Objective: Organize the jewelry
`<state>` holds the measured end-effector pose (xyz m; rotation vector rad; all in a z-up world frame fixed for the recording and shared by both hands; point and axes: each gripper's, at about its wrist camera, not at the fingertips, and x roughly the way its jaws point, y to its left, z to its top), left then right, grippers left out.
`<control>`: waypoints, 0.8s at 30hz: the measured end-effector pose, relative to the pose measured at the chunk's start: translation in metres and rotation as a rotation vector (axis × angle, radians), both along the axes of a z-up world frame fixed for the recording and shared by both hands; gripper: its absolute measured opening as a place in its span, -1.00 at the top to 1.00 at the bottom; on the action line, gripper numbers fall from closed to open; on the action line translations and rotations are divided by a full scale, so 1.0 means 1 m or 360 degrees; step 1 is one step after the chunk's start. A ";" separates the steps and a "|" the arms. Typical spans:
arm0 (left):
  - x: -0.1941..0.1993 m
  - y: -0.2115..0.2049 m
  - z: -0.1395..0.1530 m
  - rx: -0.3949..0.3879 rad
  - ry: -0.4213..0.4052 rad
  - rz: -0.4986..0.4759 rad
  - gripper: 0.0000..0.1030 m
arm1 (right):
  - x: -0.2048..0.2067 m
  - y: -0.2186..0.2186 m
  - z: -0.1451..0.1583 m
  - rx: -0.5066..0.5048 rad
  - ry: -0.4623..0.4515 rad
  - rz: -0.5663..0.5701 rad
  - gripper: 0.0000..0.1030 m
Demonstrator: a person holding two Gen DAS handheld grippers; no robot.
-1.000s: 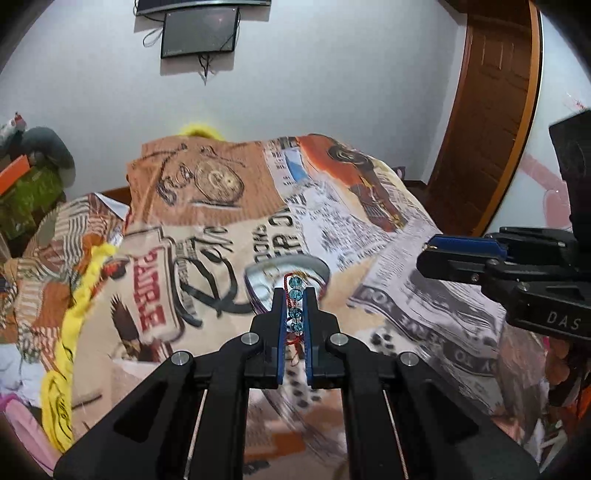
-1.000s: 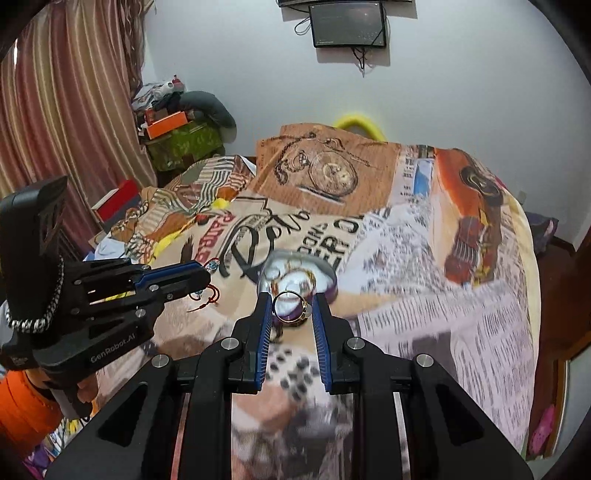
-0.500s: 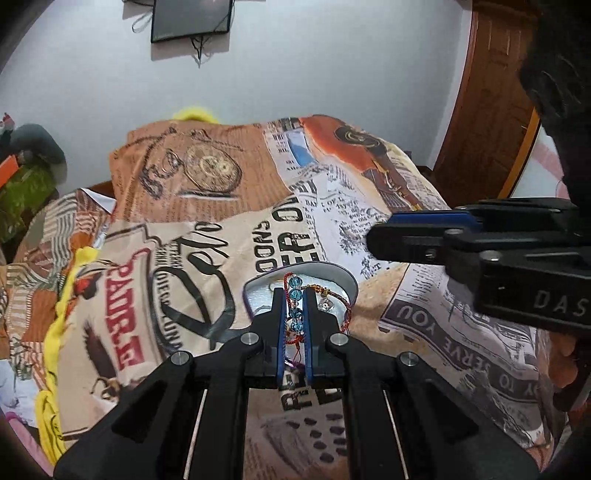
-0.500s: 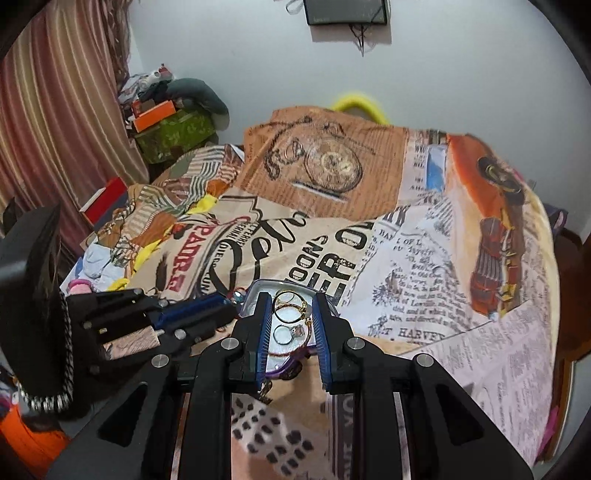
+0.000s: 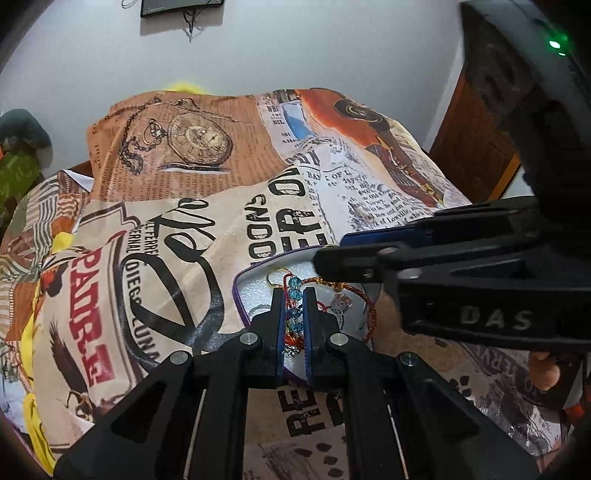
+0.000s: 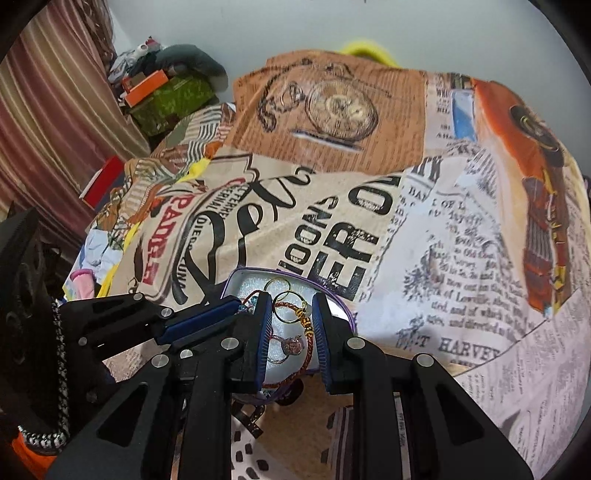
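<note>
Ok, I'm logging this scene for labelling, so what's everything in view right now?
jewelry tin: one, silver with purple rim, on the bedspread.
beaded bracelet: one, blue beads on red cord, between the left claw's fingers over the tin.
gold hoops: at least two, in the tin.
stone ring: one, pinkish, in the tin.
red cord bracelet: one, looped in the tin.
bedspread: one, newspaper print, covering the bed.
wall screen: one, dark, high on the wall.
door: one, brown, right.
curtain: one, striped, left.
left claw: shut on the beaded bracelet.
right claw: open over the tin.
</note>
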<state>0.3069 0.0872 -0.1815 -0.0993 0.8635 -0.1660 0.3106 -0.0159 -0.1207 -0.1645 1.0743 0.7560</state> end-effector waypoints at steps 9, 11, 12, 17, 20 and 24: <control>-0.007 -0.001 0.006 0.0008 0.0008 -0.0012 0.86 | 0.004 -0.003 -0.001 0.0031 0.0088 -0.0030 0.60; -0.013 0.001 0.013 0.0003 -0.0012 0.0003 0.86 | 0.000 -0.005 0.005 0.0034 0.0051 -0.0037 0.60; -0.016 0.002 0.016 0.0001 -0.0022 0.0007 0.86 | -0.002 -0.007 0.009 0.0042 0.0034 -0.0039 0.60; -0.037 0.005 0.049 0.0034 -0.0120 0.0055 0.86 | -0.020 -0.021 0.038 0.0087 -0.0097 -0.0079 0.60; -0.054 0.005 0.077 0.0051 -0.0217 0.0083 0.86 | -0.041 -0.032 0.065 0.0108 -0.0235 -0.0100 0.60; -0.087 0.000 0.121 0.0078 -0.0389 0.0116 0.86 | -0.078 -0.046 0.108 0.0161 -0.0455 -0.0118 0.60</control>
